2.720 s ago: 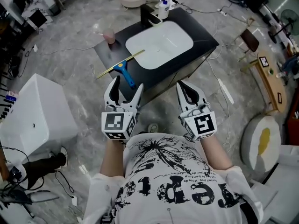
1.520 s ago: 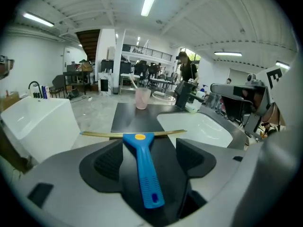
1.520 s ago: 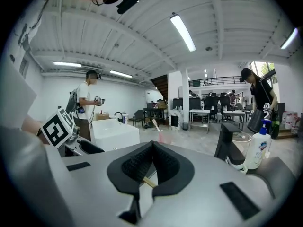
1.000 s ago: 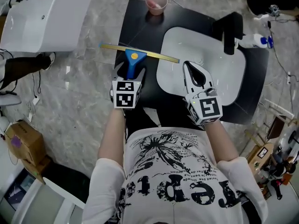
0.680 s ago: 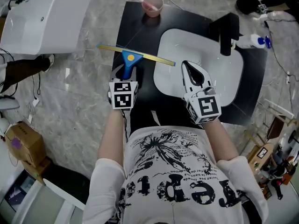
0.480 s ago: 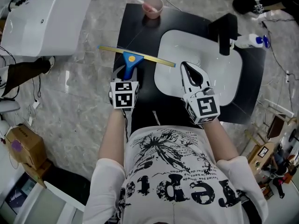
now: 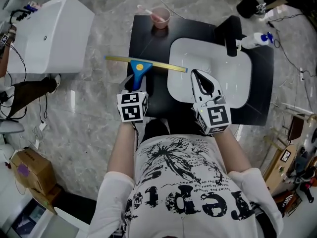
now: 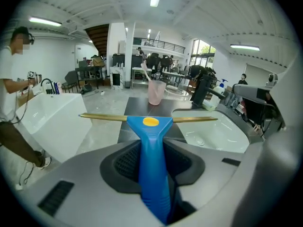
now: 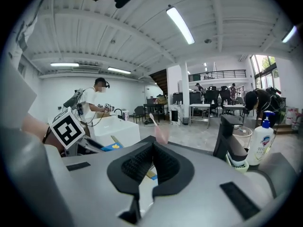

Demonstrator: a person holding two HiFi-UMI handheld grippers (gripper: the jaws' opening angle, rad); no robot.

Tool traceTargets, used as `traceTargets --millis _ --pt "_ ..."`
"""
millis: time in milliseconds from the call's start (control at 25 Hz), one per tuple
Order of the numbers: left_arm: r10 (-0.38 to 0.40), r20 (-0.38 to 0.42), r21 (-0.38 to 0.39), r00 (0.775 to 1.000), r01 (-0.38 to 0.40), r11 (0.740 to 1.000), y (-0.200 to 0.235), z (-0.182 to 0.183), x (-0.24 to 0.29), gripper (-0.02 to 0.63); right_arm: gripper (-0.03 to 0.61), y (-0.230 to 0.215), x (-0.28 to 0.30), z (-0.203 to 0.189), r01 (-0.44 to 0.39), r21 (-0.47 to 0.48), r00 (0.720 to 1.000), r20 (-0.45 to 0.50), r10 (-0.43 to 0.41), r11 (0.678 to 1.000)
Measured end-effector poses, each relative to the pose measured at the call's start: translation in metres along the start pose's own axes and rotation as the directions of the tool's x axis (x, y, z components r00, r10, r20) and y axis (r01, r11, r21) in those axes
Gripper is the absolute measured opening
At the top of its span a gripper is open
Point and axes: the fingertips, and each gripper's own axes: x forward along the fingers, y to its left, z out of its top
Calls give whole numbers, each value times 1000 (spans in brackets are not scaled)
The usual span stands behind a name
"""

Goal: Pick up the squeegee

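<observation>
Lower centre of the head view: the left tongs (image 7: 133, 85) pinch the blue handle of the squeegee (image 7: 137, 69), pads pressed on both its sides. The right tongs (image 7: 199, 76), pressed together on nothing, hang over the near rim of the sink (image 7: 233, 86). The grasp looks made, so the step in hand is the lift itself, though whether the blade has left the black surface (image 7: 148, 36) cannot be told from here. The next move calls for a straight rise with a firm hold, since the long brass blade lies crosswise at mid-frame and would swing if the wrist rolled. Its left tip juts past the surface's left edge over the floor (image 7: 94, 113); its right tip reaches over the sink's left rim. Open room lies above and to the left. Farther up the frame a pink cup (image 7: 160, 17) stands at the surface's far edge. At upper right are a black tap (image 7: 231, 34) and a bottle (image 7: 255, 37), all well apart from the blade.
</observation>
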Motion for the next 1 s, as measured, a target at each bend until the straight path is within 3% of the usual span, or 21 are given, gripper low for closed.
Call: traceTargets --millis 200,440,720,1000 --pt "-52 110 37 993 48 998 -6 42 -36 137 14 10 -17 27 51 -11 997 53 -50 999" --pt "-116 253 119 960 88 989 -20 97 -88 137 14 20 -46 65 89 -20 990 114 -86 996" --pt "-149 405 202 902 71 977 -35 148 -144 137 14 22 -90 111 171 -42 961 228 -157 984" --pt "-178 553 233 814 54 971 -43 194 -203 137 14 26 -130 151 244 -59 919 333 -212 968"
